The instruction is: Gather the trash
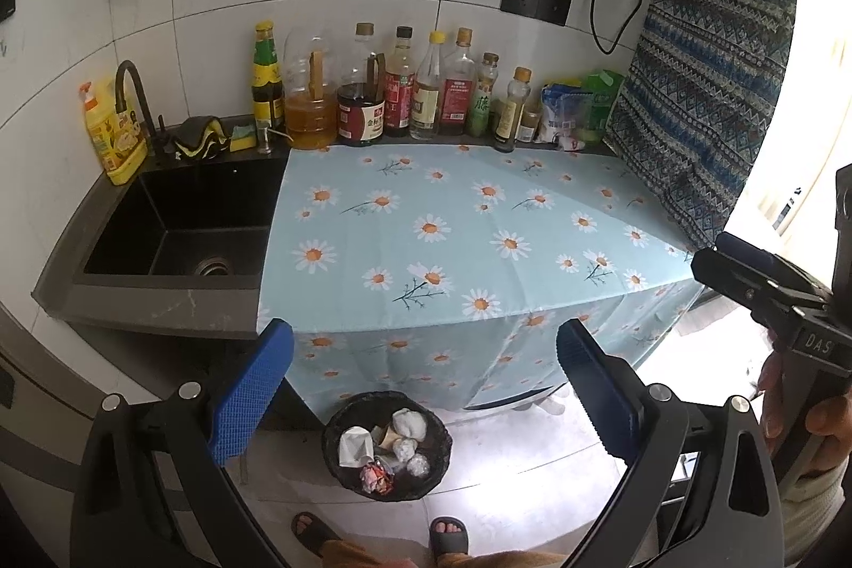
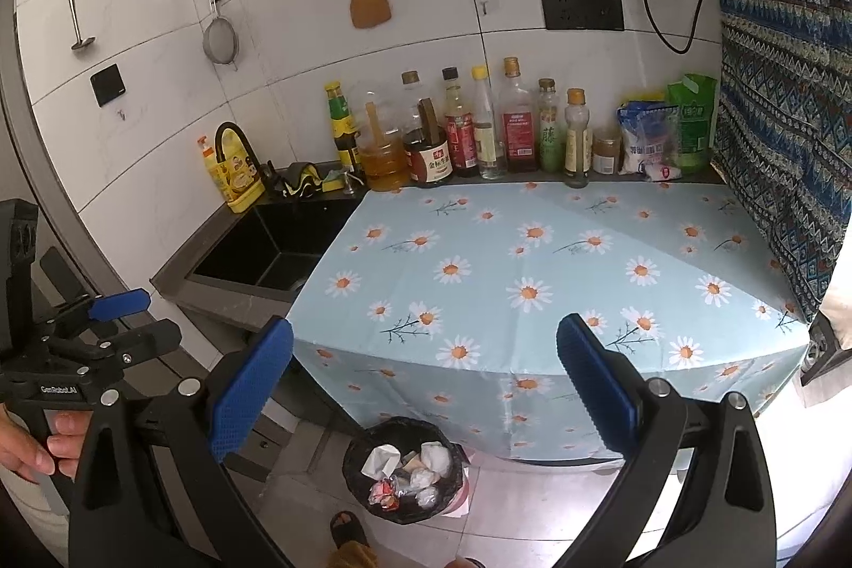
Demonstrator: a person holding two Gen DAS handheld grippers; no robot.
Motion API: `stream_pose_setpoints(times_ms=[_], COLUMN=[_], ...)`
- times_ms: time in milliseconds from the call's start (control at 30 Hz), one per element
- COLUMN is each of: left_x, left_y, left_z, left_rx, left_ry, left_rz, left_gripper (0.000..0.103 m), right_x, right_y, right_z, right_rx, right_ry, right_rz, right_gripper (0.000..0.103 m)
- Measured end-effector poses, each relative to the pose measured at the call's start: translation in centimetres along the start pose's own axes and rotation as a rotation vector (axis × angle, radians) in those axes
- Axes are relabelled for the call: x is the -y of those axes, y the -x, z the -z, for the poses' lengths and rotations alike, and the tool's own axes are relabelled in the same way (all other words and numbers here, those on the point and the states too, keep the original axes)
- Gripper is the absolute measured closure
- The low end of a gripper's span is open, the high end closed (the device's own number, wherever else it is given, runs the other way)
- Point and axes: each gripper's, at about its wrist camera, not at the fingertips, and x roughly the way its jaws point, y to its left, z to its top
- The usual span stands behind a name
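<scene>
Here, both grippers hang with jaws wide apart and empty above the floor in front of the daisy-cloth worktop (image 1: 452, 238). The left gripper (image 1: 426, 387) and right gripper (image 2: 426, 387) sit side by side, each gripped by 1 hand. Crumpled trash (image 1: 407, 424) lies in the black bin (image 1: 341, 467) below.

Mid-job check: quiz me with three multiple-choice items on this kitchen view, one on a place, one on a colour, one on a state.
1. Where is the trash bin?
A. in the sink
B. on the floor in front of the counter
C. on the daisy cloth

2. What colour are the gripper pads?
A. blue
B. red
C. green

3. How is the left gripper?
A. shut on paper
B. shut, empty
C. open, empty

Answers: 1 B, it stands on the tiles below the daisy cloth. 2 A, both pads are blue. 3 C, its fingers are spread with nothing between them.
</scene>
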Motion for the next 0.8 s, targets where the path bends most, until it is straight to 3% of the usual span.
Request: stream_pose_setpoints(times_ms=[800], left_x=[0.5], left_y=[-0.3], left_z=[-0.6], left_rx=[0.015], left_ry=[0.005], left_rz=[-0.046], left_gripper=[0.007], right_x=[1.5], right_y=[-0.1], right_z=[0.2], right_rx=[-0.016], right_ry=[-0.002], right_rz=[0.015], right_gripper=[0.005])
